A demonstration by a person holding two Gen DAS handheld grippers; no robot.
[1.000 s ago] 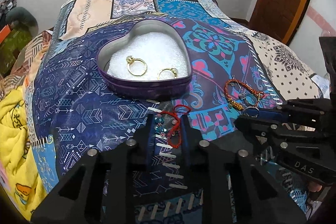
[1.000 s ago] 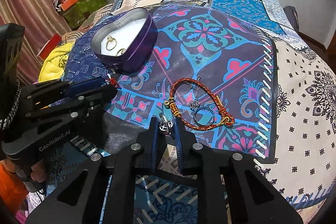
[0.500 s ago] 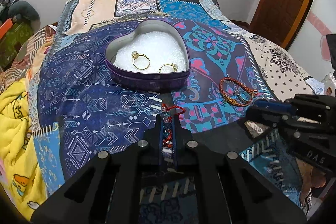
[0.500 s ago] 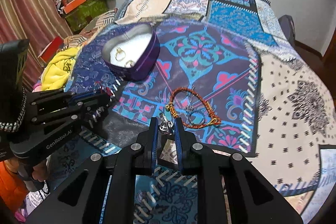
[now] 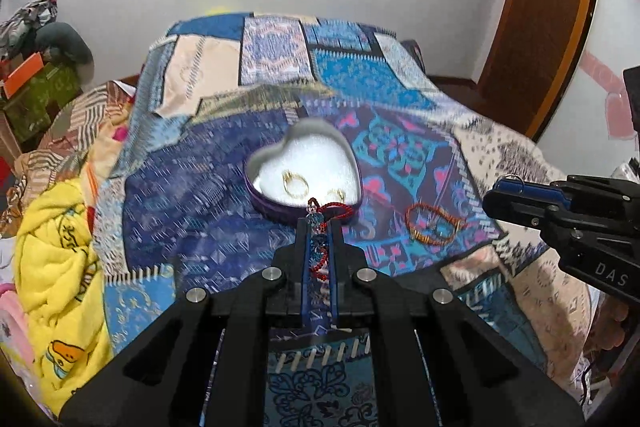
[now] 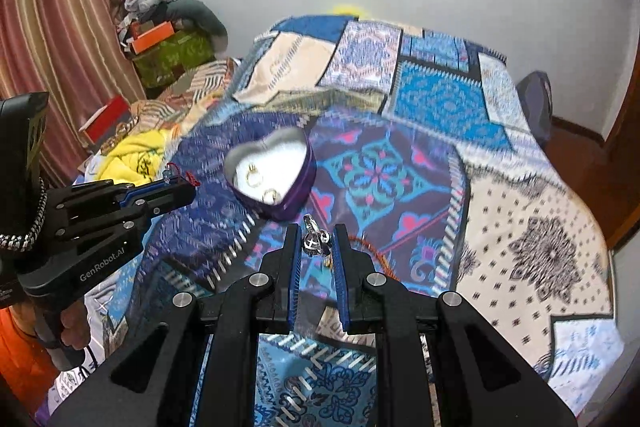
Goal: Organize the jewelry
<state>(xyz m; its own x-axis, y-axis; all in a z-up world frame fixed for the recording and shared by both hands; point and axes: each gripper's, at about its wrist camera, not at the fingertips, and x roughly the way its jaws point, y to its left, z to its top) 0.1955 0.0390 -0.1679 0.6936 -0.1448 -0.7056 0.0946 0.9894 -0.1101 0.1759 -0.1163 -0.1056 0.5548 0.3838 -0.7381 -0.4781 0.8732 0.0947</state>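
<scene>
A purple heart-shaped tin [image 5: 264,201] with white lining sits on the patterned bedspread and holds two gold rings [image 5: 295,183]. It also shows in the right wrist view [image 6: 298,193]. My left gripper [image 5: 319,227] is shut on a red cord bracelet with blue beads [image 5: 320,239], lifted above the bed short of the tin. My right gripper [image 6: 316,241] is shut on a small silver earring [image 6: 314,237], held up over the bed. An orange braided bracelet [image 5: 432,225] lies on the bedspread right of the tin.
The patchwork bedspread [image 6: 440,99] covers the whole bed. A yellow blanket [image 5: 52,247] is bunched at the left edge. Boxes and clothes [image 6: 168,39] are piled by the striped curtain. A wooden door [image 5: 540,11] stands at the right.
Both grippers have risen well above the bed and pulled back, each carrying its piece. The left gripper closed on the red bracelet during the past second. The tin looks smaller and farther.
</scene>
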